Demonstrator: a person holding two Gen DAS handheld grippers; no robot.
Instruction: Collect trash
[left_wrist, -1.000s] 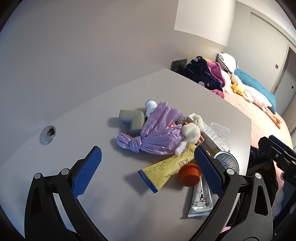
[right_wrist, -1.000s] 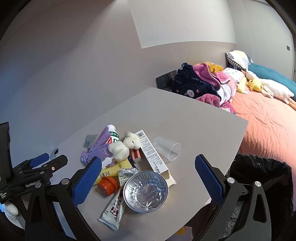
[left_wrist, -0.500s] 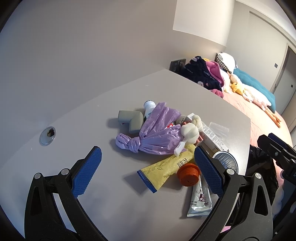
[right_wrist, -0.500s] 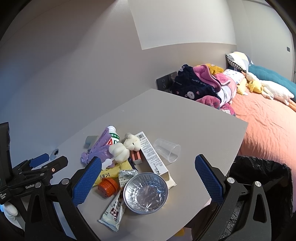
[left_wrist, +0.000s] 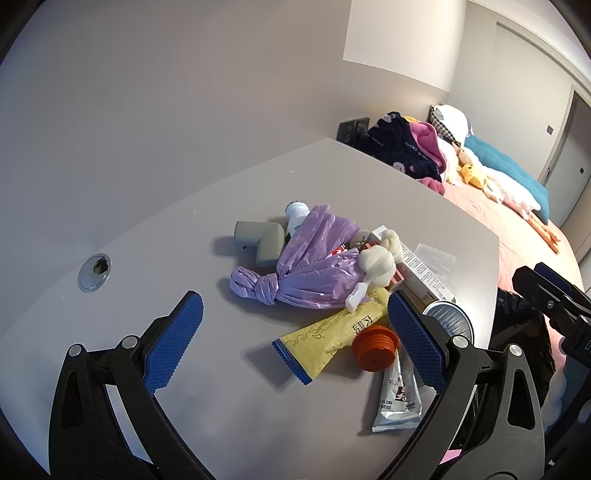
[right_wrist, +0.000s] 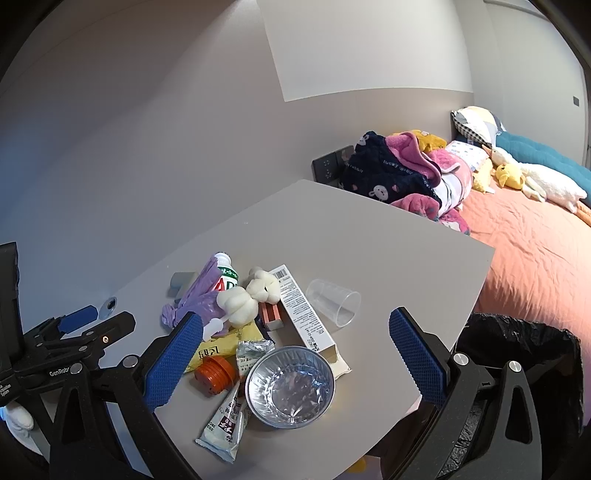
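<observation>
A pile of trash lies on a grey table (left_wrist: 207, 229): a knotted purple bag (left_wrist: 314, 266), a yellow sachet (left_wrist: 332, 336), an orange cap (left_wrist: 375, 352), a silver tube (left_wrist: 399, 398), a white carton (right_wrist: 304, 314), a foil bowl (right_wrist: 290, 386), a clear plastic cup (right_wrist: 334, 301) and white cotton balls (right_wrist: 247, 299). My left gripper (left_wrist: 291, 343) is open and empty, just short of the pile. My right gripper (right_wrist: 291, 360) is open and empty, above the foil bowl. A bin with a black liner (right_wrist: 524, 362) stands beside the table's right edge.
A grey foam corner piece (left_wrist: 258, 240) and a small bottle (right_wrist: 225, 275) lie behind the bag. A cable hole (left_wrist: 94, 271) sits at the table's left. A bed with clothes (right_wrist: 406, 173) and soft toys (right_wrist: 532, 181) lies past the table.
Both grippers have drifted slightly; the pile sits a little lower left in the left wrist view. Nothing was taken hold of, and both stay open.
</observation>
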